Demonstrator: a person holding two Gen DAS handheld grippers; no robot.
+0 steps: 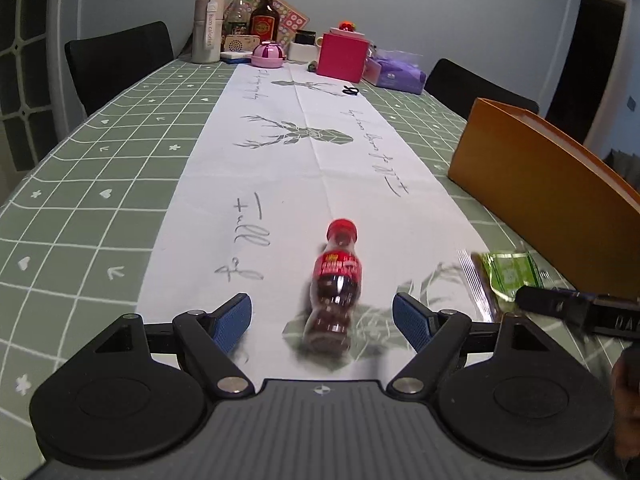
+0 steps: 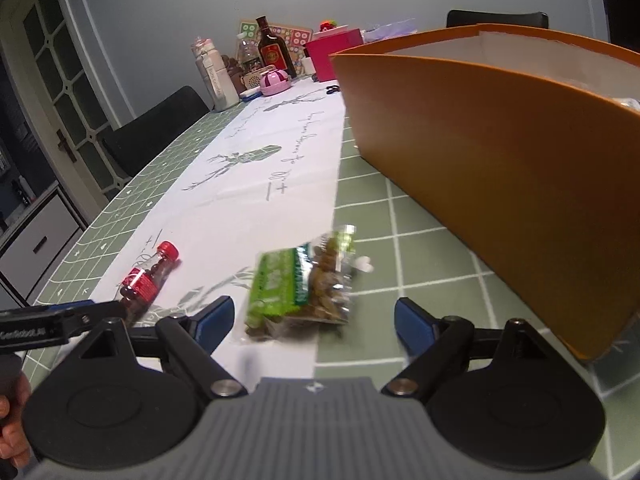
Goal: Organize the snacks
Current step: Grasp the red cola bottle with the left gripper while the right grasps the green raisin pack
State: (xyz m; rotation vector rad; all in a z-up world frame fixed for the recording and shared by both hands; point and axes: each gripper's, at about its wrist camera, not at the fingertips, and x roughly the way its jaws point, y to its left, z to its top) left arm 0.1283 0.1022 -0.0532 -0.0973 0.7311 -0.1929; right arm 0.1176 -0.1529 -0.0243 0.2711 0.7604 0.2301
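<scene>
A small cola bottle (image 1: 335,284) with a red cap and red label lies on the white runner, between the open fingers of my left gripper (image 1: 322,322); it also shows in the right wrist view (image 2: 146,282). A clear snack bag (image 2: 301,286) with a green label lies at the runner's edge, just ahead of my open right gripper (image 2: 314,318); it also shows in the left wrist view (image 1: 505,276). An orange box (image 2: 500,160) stands open-topped to the right; it also shows in the left wrist view (image 1: 540,164). Neither gripper touches anything.
The green checked tablecloth (image 1: 92,208) carries a white deer-print runner (image 1: 304,168). At the far end stand bottles (image 1: 264,16), a pink box (image 1: 342,56), a pink round container (image 1: 268,55) and a purple packet (image 1: 398,74). Black chairs (image 1: 116,60) flank the table.
</scene>
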